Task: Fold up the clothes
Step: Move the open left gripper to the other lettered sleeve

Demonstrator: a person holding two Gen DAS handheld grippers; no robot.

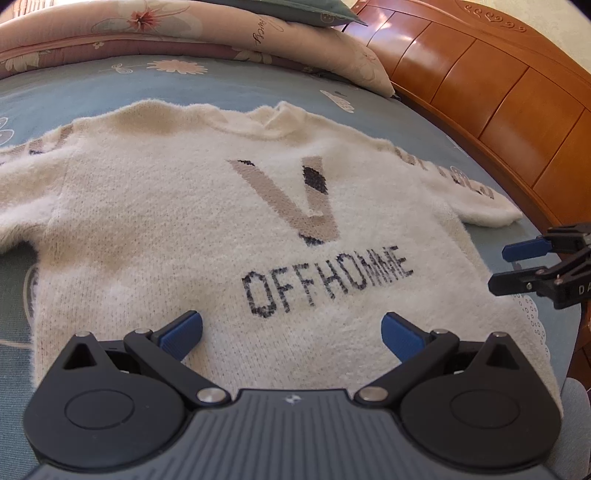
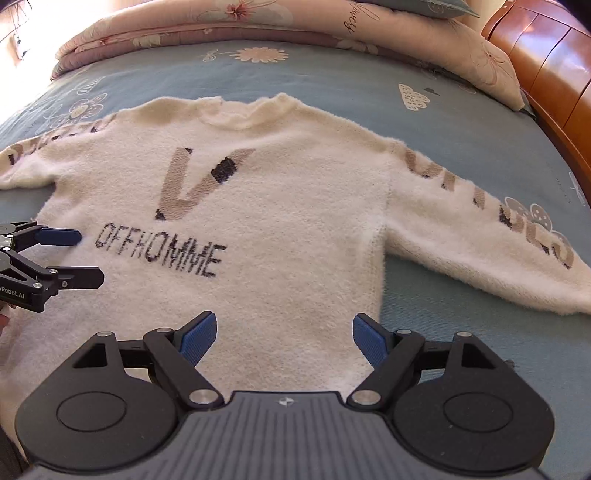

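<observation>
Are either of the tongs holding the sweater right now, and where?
Neither. Left tongs and right tongs are open above the sweater, gripping nothing.

One sweater (image 1: 166, 229), two tools: left (image 1: 291, 334), right (image 2: 284, 338) (both wide apart), one headboard (image 1: 498, 92).

You are viewing two bright, daylit frames. Strong light is entering from the upper left, overexposing the folded quilt (image 2: 122, 26) in the right wrist view. Glare is streaking the wooden headboard (image 1: 491, 85). Soft shadows are falling across the sweater (image 1: 184, 229). Fisheye distortion is bending the bed (image 2: 332, 77) edges, and dark vignetting is clipping the corners. Focus is holding sharp throughout.
</observation>
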